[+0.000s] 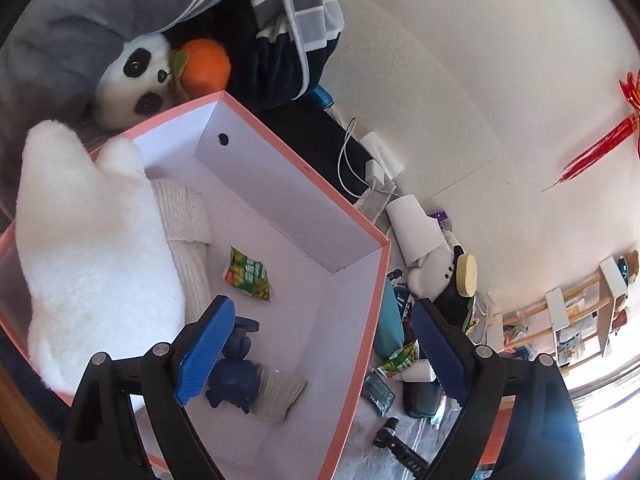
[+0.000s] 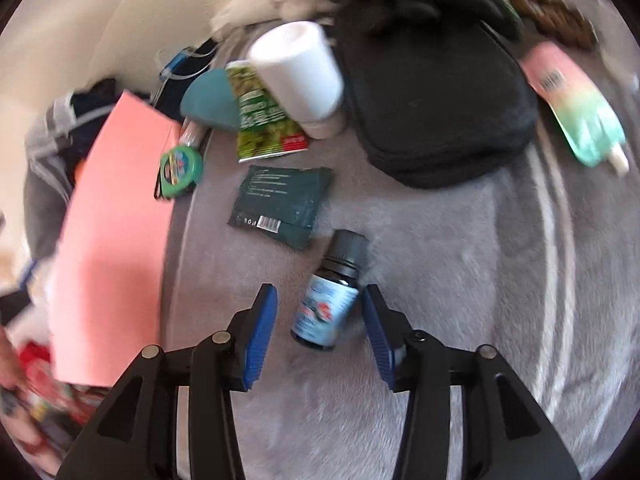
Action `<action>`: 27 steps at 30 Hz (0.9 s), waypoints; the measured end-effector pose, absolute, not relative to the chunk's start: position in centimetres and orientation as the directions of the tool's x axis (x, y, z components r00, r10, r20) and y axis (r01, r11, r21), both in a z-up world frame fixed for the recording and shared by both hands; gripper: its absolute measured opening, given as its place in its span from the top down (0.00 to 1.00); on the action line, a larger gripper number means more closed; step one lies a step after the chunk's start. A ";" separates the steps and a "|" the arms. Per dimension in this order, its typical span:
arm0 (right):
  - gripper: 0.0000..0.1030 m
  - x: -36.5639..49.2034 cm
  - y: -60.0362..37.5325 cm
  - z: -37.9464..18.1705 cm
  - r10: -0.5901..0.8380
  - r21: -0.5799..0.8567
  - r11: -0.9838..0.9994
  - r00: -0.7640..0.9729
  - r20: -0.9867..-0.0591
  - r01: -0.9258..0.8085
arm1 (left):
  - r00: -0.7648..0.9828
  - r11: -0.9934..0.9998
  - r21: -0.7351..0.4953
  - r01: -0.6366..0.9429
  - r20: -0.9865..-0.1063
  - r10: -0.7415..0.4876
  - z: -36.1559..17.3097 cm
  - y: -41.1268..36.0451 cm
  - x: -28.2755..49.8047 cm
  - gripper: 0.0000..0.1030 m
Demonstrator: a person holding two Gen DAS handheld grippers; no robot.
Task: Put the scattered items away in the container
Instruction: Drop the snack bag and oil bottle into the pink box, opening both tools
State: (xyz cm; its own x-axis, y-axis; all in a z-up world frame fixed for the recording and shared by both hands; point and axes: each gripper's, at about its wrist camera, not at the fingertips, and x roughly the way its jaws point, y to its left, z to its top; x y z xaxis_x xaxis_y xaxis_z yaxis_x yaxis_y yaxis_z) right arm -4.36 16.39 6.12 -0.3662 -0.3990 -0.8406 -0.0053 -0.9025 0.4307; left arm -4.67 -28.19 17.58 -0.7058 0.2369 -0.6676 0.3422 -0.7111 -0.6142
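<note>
The left gripper (image 1: 324, 344) hangs over the pink-rimmed box (image 1: 352, 216), its fingers (image 1: 206, 344) spread wide with nothing between them. Beneath the left finger, on the box floor, lie a dark blue toy (image 1: 236, 376) and a small brush (image 1: 280, 394); farther ahead are a green snack packet (image 1: 248, 276) and a white plush (image 1: 92, 248). The right gripper (image 2: 320, 320) has its fingers (image 2: 262, 328) partly open, either side of a small dark bottle (image 2: 328, 304) lying on the grey blanket (image 2: 440, 280), not pressing it. Ahead of them lies a dark green sachet (image 2: 280, 204).

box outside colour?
Salmon pink box, white inside; shows best in the right wrist view.
</note>
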 end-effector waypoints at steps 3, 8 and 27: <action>0.75 -4.0 15.8 6.8 -0.361 0.379 -0.925 -0.368 -0.857 0.026 | -0.708 -0.704 -0.620 0.346 -0.665 0.238 17.7 -28.1 -4.7 0.12; 0.77 -2.4 16.0 11.3 -0.518 0.545 -0.836 -0.410 -0.751 0.057 | -0.721 -0.661 -0.635 0.401 -0.663 0.200 18.1 -30.2 -4.2 0.12; 0.41 -2.3 0.5 30.0 -0.781 0.607 -0.620 -0.471 -0.411 0.498 | -0.790 -0.552 -0.648 0.524 -0.612 -0.031 20.7 -39.6 1.5 0.12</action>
